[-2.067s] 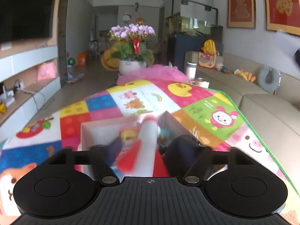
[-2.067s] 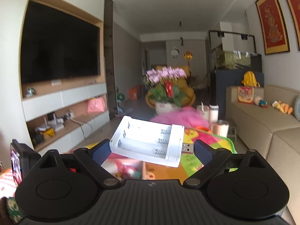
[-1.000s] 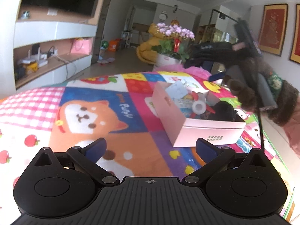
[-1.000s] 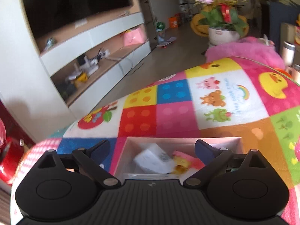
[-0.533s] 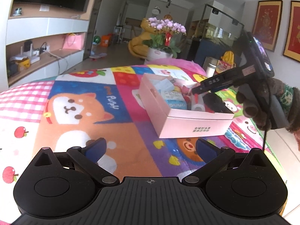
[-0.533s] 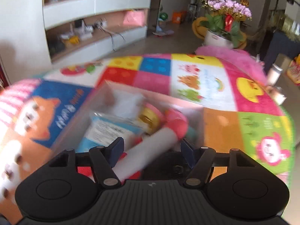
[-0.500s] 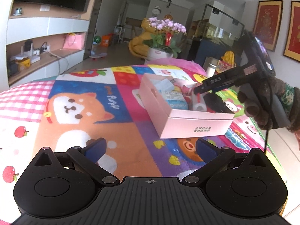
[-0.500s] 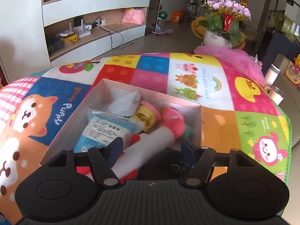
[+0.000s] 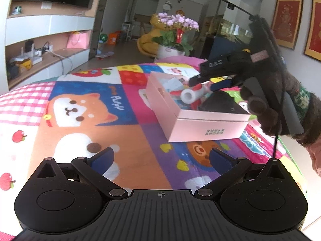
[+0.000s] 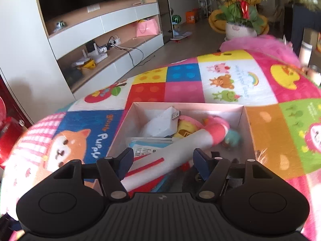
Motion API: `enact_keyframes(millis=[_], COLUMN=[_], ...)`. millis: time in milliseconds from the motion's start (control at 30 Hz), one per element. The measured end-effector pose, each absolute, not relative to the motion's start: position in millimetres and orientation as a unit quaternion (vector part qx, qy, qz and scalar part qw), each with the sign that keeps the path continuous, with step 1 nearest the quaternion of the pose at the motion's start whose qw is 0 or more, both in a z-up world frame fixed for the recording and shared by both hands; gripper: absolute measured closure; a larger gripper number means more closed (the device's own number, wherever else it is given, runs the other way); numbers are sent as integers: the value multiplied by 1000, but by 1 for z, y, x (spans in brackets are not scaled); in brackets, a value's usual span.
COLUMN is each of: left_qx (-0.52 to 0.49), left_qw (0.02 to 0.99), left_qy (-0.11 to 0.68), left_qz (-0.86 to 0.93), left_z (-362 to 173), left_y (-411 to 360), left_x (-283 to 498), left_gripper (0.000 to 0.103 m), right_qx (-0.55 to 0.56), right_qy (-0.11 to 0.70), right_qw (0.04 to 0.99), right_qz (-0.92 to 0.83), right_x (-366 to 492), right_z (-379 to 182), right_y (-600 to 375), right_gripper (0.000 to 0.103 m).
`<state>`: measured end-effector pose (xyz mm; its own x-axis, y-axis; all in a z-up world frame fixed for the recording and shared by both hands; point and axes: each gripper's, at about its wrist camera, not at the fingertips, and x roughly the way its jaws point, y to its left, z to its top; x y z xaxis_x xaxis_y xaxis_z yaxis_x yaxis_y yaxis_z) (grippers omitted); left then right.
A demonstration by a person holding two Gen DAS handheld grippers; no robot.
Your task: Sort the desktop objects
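Right gripper (image 10: 162,160) body hides the near end of the pink box (image 10: 247,120) and the lower end of the white tube (image 10: 174,154). Dark object (image 9: 218,103) in the box: can't identify; in the right wrist view it's mostly behind the right finger. Label text on the blue-white packet (image 10: 148,147) is too small to read. Gloved right hand (image 9: 266,108) is cut off at the left wrist view's right edge.

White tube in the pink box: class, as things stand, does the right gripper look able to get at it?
Probably yes. The right gripper hangs open over the box, its fingers either side of the tube, which lies on top with nothing over it.
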<state>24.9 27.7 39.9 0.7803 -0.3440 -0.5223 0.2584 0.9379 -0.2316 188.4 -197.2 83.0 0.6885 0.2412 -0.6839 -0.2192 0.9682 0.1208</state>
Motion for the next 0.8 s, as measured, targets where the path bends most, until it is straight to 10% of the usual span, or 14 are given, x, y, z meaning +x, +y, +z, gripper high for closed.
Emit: enact_keyframes(millis=[300, 433, 800], left_qx=[-78, -73, -100], left_qw=[937, 935, 938], left_qy=[296, 298, 297], left_qz=[-168, -179, -146], left_z=[37, 39, 36], left_y=[21, 16, 50], left_x=[29, 26, 26], left_gripper=[0, 0, 0], right_qx=[-1, 48, 126], right_qy=[334, 357, 455], right_qw=[939, 927, 879], right_qz=[78, 100, 61], right_x=[185, 219, 290], right_z=[104, 115, 56], right_y=[-224, -215, -194], right_gripper=[40, 67, 100])
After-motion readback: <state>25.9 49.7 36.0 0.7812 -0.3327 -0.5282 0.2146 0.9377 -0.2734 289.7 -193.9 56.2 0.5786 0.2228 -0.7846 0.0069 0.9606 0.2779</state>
